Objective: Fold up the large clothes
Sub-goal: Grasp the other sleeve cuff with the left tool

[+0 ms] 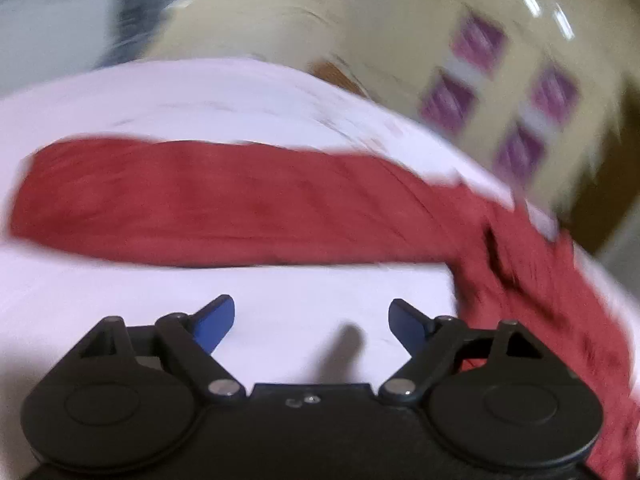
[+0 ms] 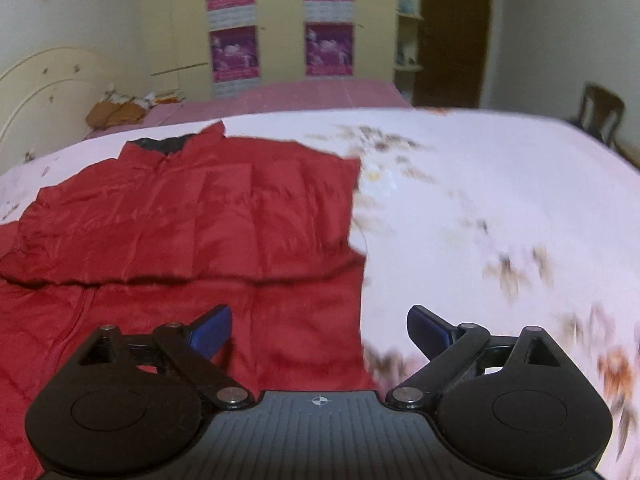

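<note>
The right wrist view is the sharper one: a red padded jacket (image 2: 192, 216) lies spread on a white bedsheet (image 2: 480, 184) printed with brown flowers, its dark-lined collar at the far end and its upper part folded down over the lower, leaving a crease across the middle. Behind the bed stand a cream wardrobe (image 2: 280, 28) with purple posters, a cream headboard (image 2: 44, 92) and a wooden chair (image 2: 602, 110). The left wrist view shows none of that clearly; it is smeared by blur and shows the jacket (image 1: 224, 200) only as a long red band across the sheet (image 1: 160, 96), bunching at the right edge.

The right gripper (image 2: 319, 330) stands wide apart over the jacket's right edge, nothing between its blue pads. The left gripper (image 1: 312, 322) is also released, spread above bare sheet, gripping nothing.

The jacket's left side is cut off in the right view
</note>
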